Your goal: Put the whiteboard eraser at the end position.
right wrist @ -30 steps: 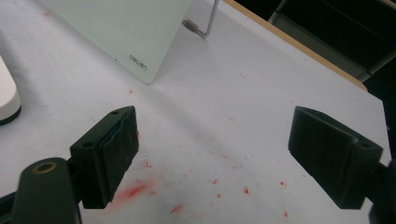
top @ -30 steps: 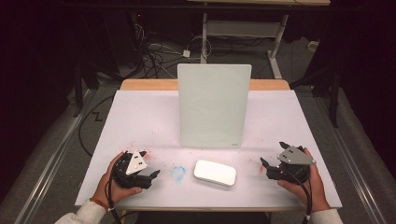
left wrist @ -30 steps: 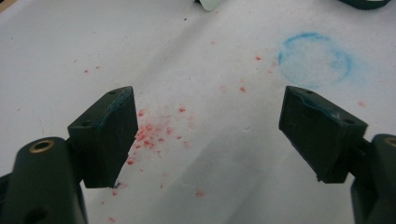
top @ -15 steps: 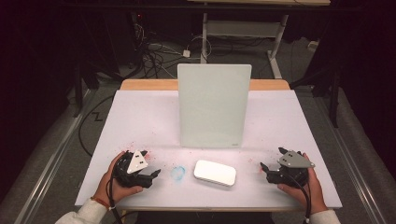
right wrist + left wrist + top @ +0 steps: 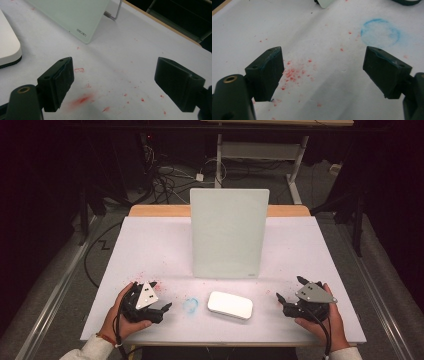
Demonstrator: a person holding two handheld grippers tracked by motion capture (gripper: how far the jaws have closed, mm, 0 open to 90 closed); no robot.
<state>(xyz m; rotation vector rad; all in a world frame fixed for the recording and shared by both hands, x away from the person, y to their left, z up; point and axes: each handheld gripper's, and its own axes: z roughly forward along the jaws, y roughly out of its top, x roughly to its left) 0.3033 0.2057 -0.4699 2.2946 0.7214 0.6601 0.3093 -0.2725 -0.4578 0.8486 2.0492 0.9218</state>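
A pale green glass board [image 5: 229,234] stands upright at the table's middle. In front of it lies a white eraser [image 5: 230,304] beside a blue ring mark [image 5: 191,305]. My left gripper [image 5: 163,310] rests near the front left, open, jaws pointing right toward the ring. In the left gripper view its gripper [image 5: 323,72] is open over red specks, with the blue ring [image 5: 380,32] ahead. My right gripper [image 5: 289,288] sits at the front right, open and empty, right of the eraser. In its own view the right gripper [image 5: 113,82] faces the board [image 5: 72,12] and the eraser [image 5: 7,50].
A white cover [image 5: 150,250] spreads over the table, smeared with red marks [image 5: 82,99] near both grippers. A wire stand [image 5: 117,11] props the board from behind. Cables and a desk frame [image 5: 260,150] lie on the dark floor beyond the far edge.
The right gripper has shifted slightly toward the table's front edge. The left gripper, the eraser and the board have stayed put.
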